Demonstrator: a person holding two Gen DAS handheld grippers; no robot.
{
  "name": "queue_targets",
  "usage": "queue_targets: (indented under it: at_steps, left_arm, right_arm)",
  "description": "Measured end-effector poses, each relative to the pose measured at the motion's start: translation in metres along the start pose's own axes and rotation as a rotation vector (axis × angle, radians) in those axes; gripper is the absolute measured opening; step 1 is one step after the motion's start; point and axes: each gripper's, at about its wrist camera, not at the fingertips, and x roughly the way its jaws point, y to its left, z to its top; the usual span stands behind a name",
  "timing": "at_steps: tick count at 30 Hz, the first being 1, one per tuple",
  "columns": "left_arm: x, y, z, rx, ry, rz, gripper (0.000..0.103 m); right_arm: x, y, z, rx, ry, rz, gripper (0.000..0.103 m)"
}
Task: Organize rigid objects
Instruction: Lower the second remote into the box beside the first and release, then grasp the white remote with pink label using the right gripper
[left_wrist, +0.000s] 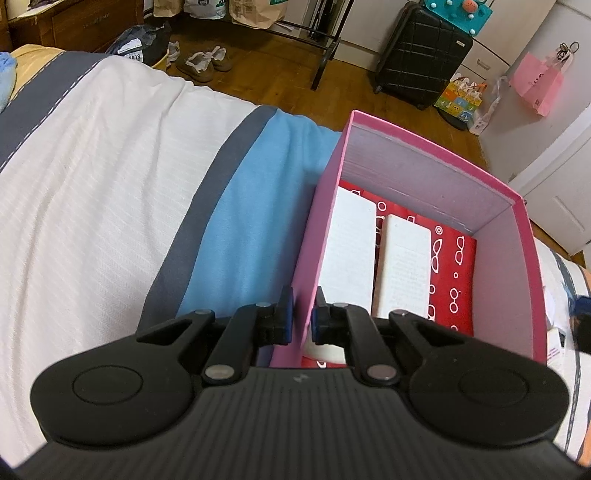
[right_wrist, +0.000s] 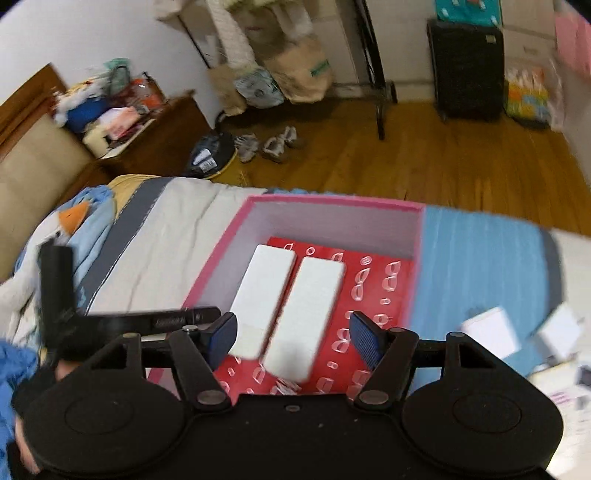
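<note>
The pink box (left_wrist: 417, 147) sits on the bed's blue stripe (left_wrist: 243, 229), and two white slabs (right_wrist: 295, 306) lie side by side in it on a red sheet printed with little spectacles (left_wrist: 452, 266). My left gripper (left_wrist: 303, 317) is clenched on the box's near wall, one pad outside and one inside. My right gripper (right_wrist: 291, 339) hangs above the slabs with its jaws apart and nothing between them.

If I tug with the left, I judge the thin wall could buckle or the box tip on the soft bedding, sliding the slabs out of line. Two more white boxes (right_wrist: 491, 328) wait on the blue stripe to my right; a hasty reach could knock the box's rim.

The slabs carry faint print too small to read. A grey bag (left_wrist: 136, 44) on the floor shows "2018".
</note>
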Motion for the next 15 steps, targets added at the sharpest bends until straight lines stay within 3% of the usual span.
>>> queue_targets:
  at_steps: [6,10,15]
  left_arm:
    - [-0.002,-0.006,-0.001,0.047,-0.010,0.025,0.006]
    - [-0.002,-0.008,0.000,0.043,-0.008,0.035,0.006]
    - [-0.002,-0.013,0.000,0.051,-0.010,0.054,0.006]
  right_arm:
    - [-0.051,-0.028,-0.014,-0.125,0.025,-0.067,0.072]
    - [-0.076,-0.067,-0.048,-0.159,0.031,-0.106,0.072]
    - [-0.075,-0.113,-0.091,-0.169,-0.017,-0.189,0.072]
